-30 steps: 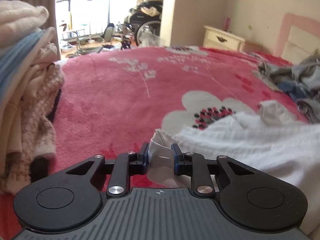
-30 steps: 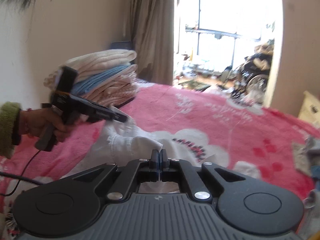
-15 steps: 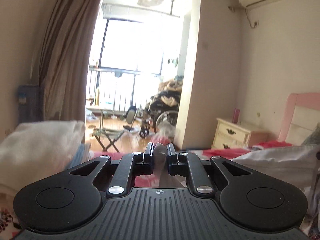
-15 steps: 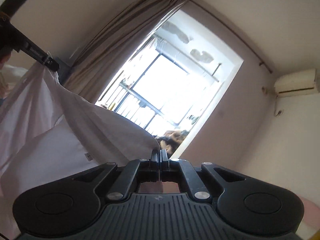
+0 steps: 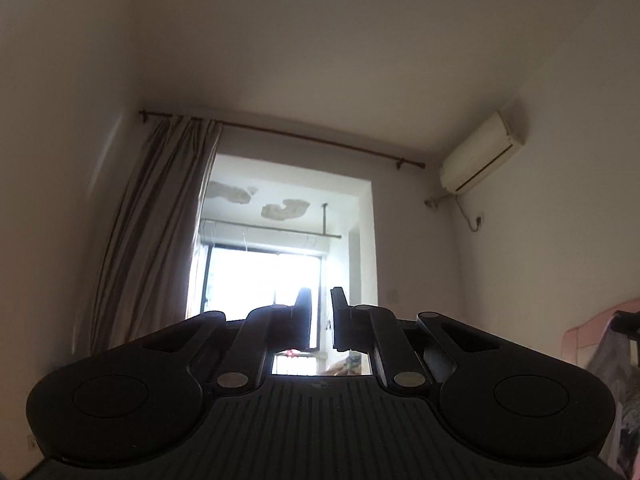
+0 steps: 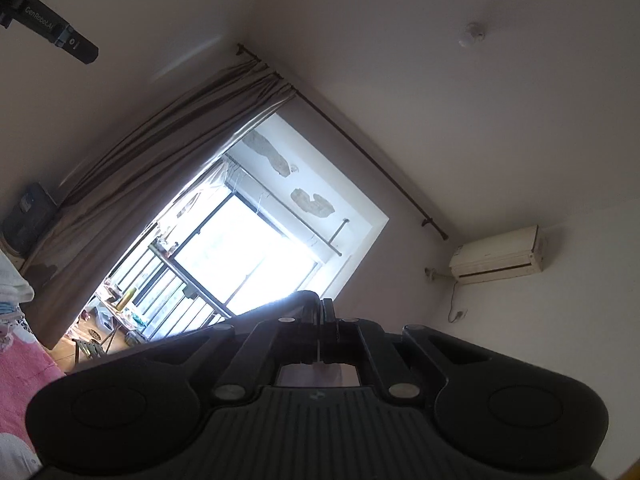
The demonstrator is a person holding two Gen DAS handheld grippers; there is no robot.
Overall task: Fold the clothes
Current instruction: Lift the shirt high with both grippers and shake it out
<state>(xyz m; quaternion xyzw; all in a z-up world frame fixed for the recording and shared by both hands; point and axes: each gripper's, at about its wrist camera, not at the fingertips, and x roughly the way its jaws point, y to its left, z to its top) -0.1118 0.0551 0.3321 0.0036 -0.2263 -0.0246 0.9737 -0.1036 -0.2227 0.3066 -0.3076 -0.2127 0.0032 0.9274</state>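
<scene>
Right gripper (image 6: 320, 314) pinched shut on the garment (image 5: 610, 364), which hangs at the right edge of the left view. Left gripper (image 5: 322, 316) closing, narrow gap, window (image 5: 260, 280) light through it. Looks empty, but backlit.

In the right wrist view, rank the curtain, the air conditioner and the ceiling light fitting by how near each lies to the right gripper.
From the right gripper:
1. Curtain, to the left, beside the window.
2. Air conditioner, on the wall to the right; too close to the curtain to rank firmly.
3. Ceiling light fitting, upper right, plainly farthest in the picture.
</scene>
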